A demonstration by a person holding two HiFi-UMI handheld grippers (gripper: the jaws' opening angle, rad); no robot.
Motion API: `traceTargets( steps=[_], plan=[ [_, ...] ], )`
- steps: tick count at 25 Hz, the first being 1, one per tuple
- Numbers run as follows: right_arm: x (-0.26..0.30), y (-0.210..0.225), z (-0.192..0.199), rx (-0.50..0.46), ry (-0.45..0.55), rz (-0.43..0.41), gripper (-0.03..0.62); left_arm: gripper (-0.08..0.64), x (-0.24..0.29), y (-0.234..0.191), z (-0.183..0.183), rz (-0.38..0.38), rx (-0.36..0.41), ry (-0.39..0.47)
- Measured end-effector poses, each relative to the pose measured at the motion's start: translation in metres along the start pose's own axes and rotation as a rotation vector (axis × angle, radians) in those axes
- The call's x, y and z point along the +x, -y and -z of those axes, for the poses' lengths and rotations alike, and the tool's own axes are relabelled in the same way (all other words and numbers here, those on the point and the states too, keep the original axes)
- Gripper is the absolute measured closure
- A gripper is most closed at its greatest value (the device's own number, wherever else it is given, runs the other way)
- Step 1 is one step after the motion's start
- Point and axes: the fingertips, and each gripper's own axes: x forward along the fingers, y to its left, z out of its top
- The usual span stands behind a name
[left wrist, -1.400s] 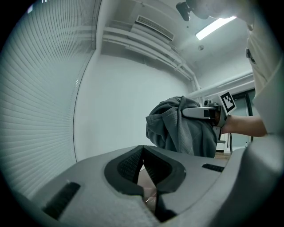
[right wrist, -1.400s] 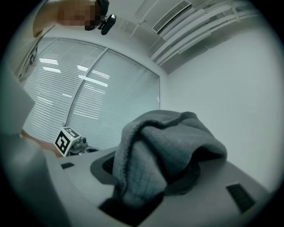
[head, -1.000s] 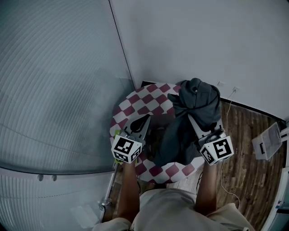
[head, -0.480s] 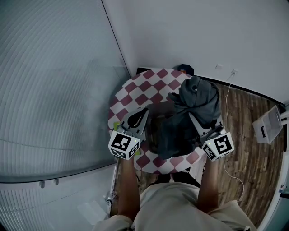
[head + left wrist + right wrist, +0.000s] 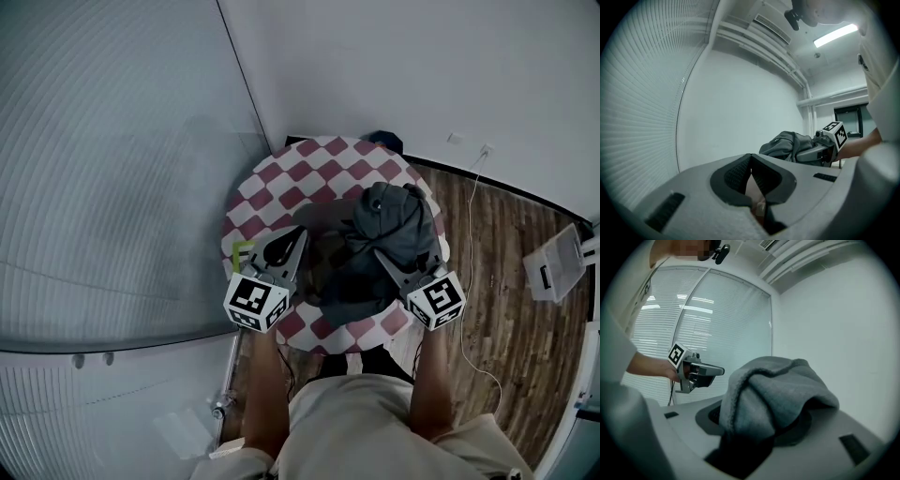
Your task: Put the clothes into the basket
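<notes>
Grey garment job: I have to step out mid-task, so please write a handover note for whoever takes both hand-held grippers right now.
Left hand-held gripper: jaws together, nothing gripped, over the left rim of the checked basket.
Right hand-held gripper: shut on the grey garment, which drapes over its jaws above the basket's right side, lower part hanging inside.
Done: garment is over the basket.
Left: lower it in, open the right jaws, pull clear.

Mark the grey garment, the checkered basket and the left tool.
grey garment point(image 5: 392, 217): head view, bunched top fold.
checkered basket point(image 5: 309, 167): head view, far rim.
left tool point(image 5: 300, 232): head view, between its fingertips.
</notes>
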Motion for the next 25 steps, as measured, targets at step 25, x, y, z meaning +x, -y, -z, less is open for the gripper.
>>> traceTargets(
  steps=[25],
  plan=[
    [0.018, -0.074, 0.139, -0.833, -0.767, -0.910, 0.365, 0.545, -0.015, -0.024, 0.008, -0.291, -0.045, 0.016]
  ],
)
